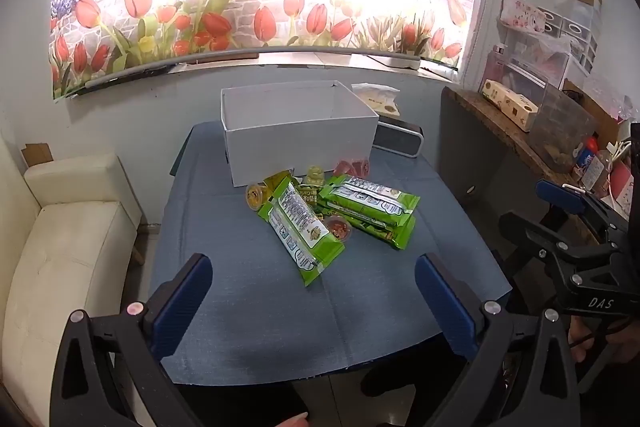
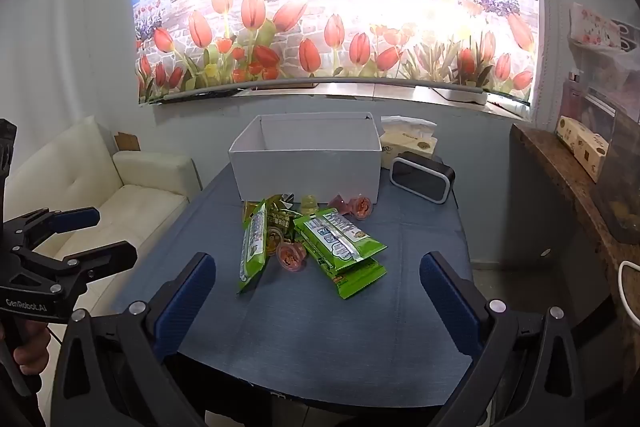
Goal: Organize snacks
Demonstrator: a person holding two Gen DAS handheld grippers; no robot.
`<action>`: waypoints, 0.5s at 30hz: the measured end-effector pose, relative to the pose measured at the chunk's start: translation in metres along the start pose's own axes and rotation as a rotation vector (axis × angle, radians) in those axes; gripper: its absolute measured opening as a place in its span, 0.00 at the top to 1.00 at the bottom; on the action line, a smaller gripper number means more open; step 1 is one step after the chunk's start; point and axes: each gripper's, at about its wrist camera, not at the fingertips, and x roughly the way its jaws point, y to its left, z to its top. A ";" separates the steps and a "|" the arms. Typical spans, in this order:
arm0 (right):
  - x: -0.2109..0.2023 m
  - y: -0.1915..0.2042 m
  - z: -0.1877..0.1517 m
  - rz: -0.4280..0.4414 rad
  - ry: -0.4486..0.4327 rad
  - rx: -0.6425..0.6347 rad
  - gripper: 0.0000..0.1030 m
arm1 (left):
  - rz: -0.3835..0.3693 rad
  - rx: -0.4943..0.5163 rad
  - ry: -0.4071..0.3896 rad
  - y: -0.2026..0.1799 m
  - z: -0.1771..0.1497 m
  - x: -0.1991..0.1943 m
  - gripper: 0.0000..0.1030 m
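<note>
The left gripper (image 1: 313, 291) and the right gripper (image 2: 318, 291) both hover above the near part of the blue table (image 2: 360, 339), each with its fingers spread wide and holding nothing. The snacks lie in a pile at the table's middle: green snack packets (image 1: 370, 203) and small jelly cups (image 2: 290, 257). Behind the pile stands an open white box (image 2: 308, 165).

Left gripper (image 1: 314, 291) held wide open above a blue worktop (image 1: 360, 327), green snack packets (image 1: 304, 227) and jelly cups (image 1: 256, 195) piled mid-table, open white box (image 1: 300, 139) behind them, right gripper (image 1: 532, 211) at the right edge.
</note>
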 end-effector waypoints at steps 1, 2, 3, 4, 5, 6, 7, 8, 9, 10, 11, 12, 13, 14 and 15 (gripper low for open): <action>0.000 0.000 0.000 0.000 -0.001 -0.002 0.00 | -0.001 0.002 0.000 -0.001 0.000 0.001 0.00; 0.000 0.001 0.000 0.001 -0.001 -0.002 0.00 | -0.003 0.002 0.001 -0.001 0.000 0.001 0.00; 0.000 0.001 0.000 0.001 -0.002 -0.002 0.00 | -0.005 0.003 0.000 -0.002 0.003 0.001 0.00; 0.000 0.001 0.000 0.002 -0.003 -0.002 0.00 | -0.007 0.004 0.000 0.000 0.006 0.001 0.00; -0.001 0.001 0.000 0.001 -0.003 -0.002 0.00 | -0.005 0.005 0.002 0.000 0.006 0.002 0.00; -0.001 0.001 0.000 0.001 -0.003 0.000 0.00 | -0.006 0.005 0.003 0.002 0.007 0.001 0.00; -0.001 0.000 0.000 0.002 -0.004 0.002 0.00 | -0.003 0.008 -0.007 -0.001 0.005 -0.002 0.00; -0.002 0.000 0.000 0.002 -0.004 0.002 0.00 | -0.005 0.007 -0.006 -0.002 0.006 -0.002 0.00; -0.001 0.007 0.003 -0.002 -0.001 -0.008 0.00 | -0.005 0.008 -0.009 -0.003 0.005 -0.004 0.00; 0.000 0.007 0.002 -0.003 0.000 -0.009 0.00 | -0.007 0.008 -0.010 -0.004 0.004 -0.004 0.00; -0.001 0.007 0.002 -0.003 0.000 -0.009 0.00 | -0.008 0.011 -0.013 -0.004 0.002 -0.003 0.00; -0.001 0.007 0.002 -0.002 0.001 -0.008 0.00 | -0.005 0.012 -0.012 -0.004 0.001 -0.003 0.00; -0.002 0.007 0.001 -0.001 0.000 -0.008 0.00 | -0.003 0.012 -0.012 -0.004 0.001 -0.003 0.00; -0.004 0.007 0.001 -0.002 0.000 -0.008 0.00 | -0.002 0.012 -0.013 -0.004 0.001 -0.003 0.00; -0.002 0.004 0.001 -0.001 0.001 -0.007 0.00 | -0.003 0.012 -0.013 -0.004 0.001 -0.003 0.00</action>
